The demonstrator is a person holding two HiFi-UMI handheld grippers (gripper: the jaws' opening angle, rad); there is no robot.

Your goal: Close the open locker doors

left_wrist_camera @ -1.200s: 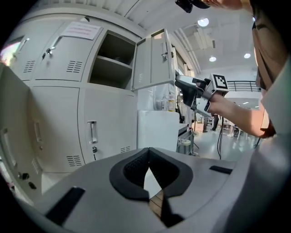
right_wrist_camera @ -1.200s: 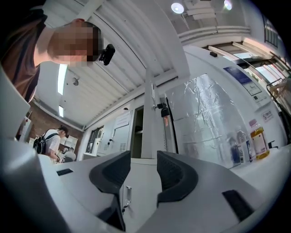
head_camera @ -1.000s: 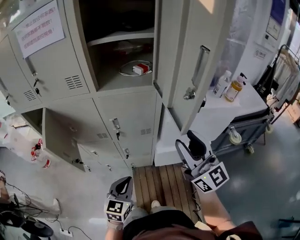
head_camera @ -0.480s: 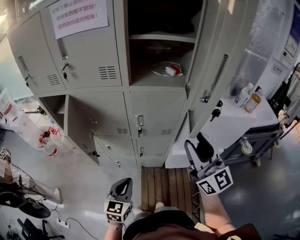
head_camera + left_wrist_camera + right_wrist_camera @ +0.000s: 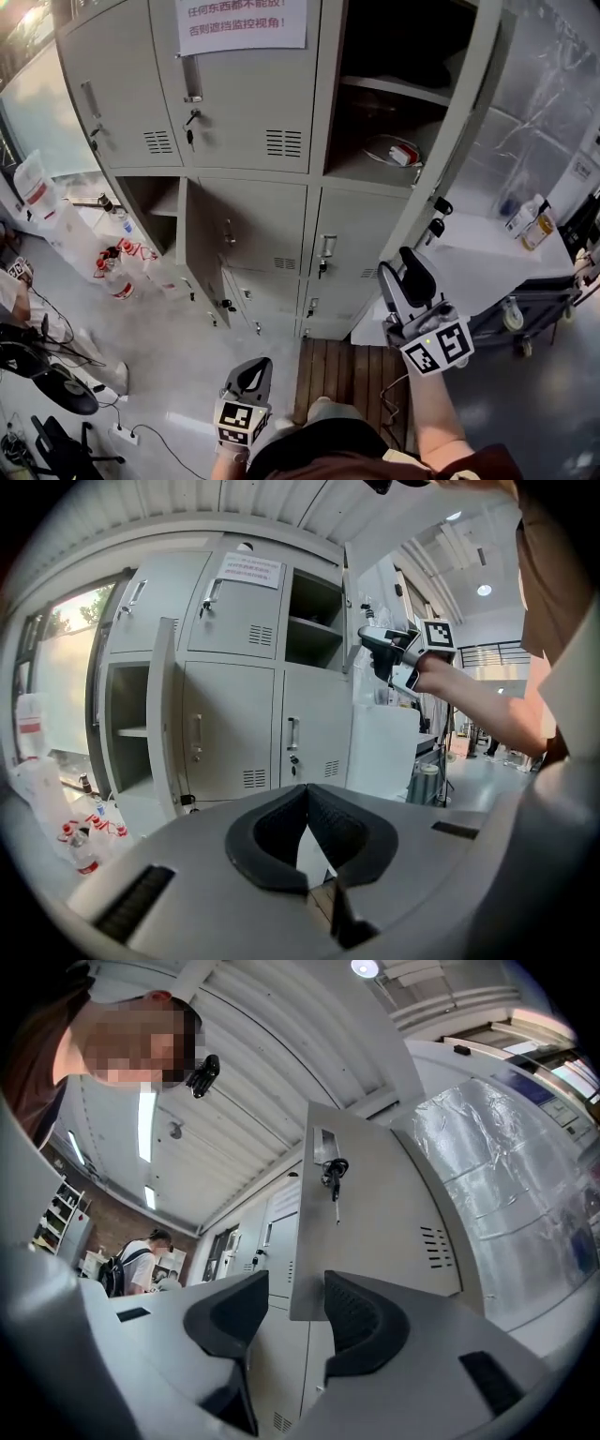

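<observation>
A bank of grey lockers (image 5: 234, 103) fills the head view. The upper right locker's door (image 5: 459, 122) stands swung out to the right, with keys hanging in its lock (image 5: 333, 1176). A lower left door (image 5: 192, 244) also stands open on an empty shelf (image 5: 131, 731). My right gripper (image 5: 405, 274) is raised just below the upper door's bottom corner, jaws apart; that door's edge (image 5: 309, 1241) shows between them, not pinched. My left gripper (image 5: 251, 370) hangs low by my body, shut on nothing (image 5: 307, 787).
A coiled white cable and a red-and-white box (image 5: 398, 152) lie in the open upper locker. A white cart (image 5: 469, 258) with bottles (image 5: 527, 223) stands at the right, a wooden pallet (image 5: 347, 375) under me. Plastic bottles (image 5: 112, 272) and a power strip (image 5: 117, 433) litter the floor at left.
The head view has swung left, so the lockers slid right in frame. My right gripper rose slightly toward the upper door's lower corner. The left gripper stayed low.
</observation>
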